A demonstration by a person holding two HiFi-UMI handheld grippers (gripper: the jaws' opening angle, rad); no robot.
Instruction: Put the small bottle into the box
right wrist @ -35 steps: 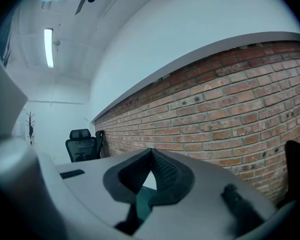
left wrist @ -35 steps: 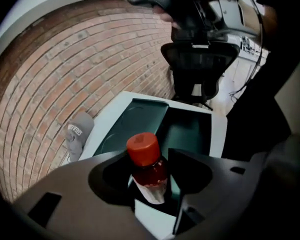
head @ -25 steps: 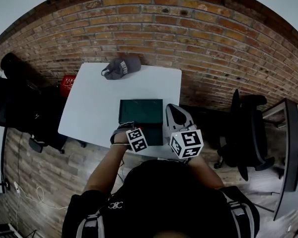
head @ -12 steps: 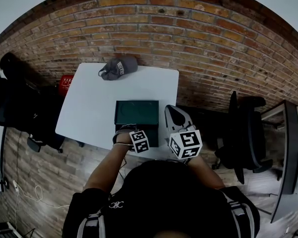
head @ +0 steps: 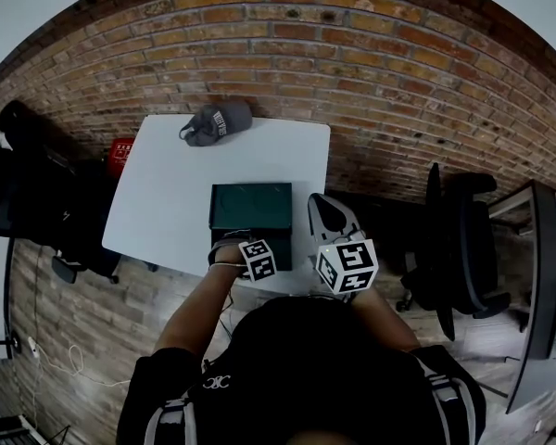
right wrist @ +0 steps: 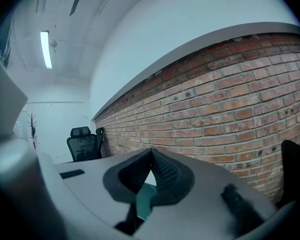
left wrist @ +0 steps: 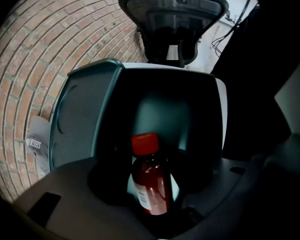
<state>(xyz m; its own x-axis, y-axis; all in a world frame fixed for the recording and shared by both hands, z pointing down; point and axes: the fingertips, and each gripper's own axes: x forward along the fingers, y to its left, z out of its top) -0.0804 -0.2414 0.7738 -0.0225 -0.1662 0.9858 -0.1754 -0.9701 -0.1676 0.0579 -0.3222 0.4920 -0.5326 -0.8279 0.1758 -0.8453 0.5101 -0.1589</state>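
A small brown bottle [left wrist: 150, 186] with a red cap points down from my left gripper [left wrist: 150, 204], whose jaws are shut on its body. Right under it lies the dark green box [left wrist: 177, 111], open, with its lid [left wrist: 85, 119] standing at the left in the left gripper view. In the head view the left gripper [head: 243, 245] hangs over the near edge of the box [head: 251, 204] on the white table [head: 167, 202]. My right gripper [head: 329, 216] is held about level to the right of the box. Its jaws meet at the tips [right wrist: 151, 153] with nothing between them.
A grey cap [head: 215, 121] lies at the table's far edge. A red object [head: 120, 153] sits beyond the table's left side. A black office chair [head: 459, 239] stands on the right, dark bags [head: 37, 184] on the left. A brick wall runs behind.
My left gripper has sunk a little toward the box with the bottle in it. The right gripper has shifted slightly and stays shut.
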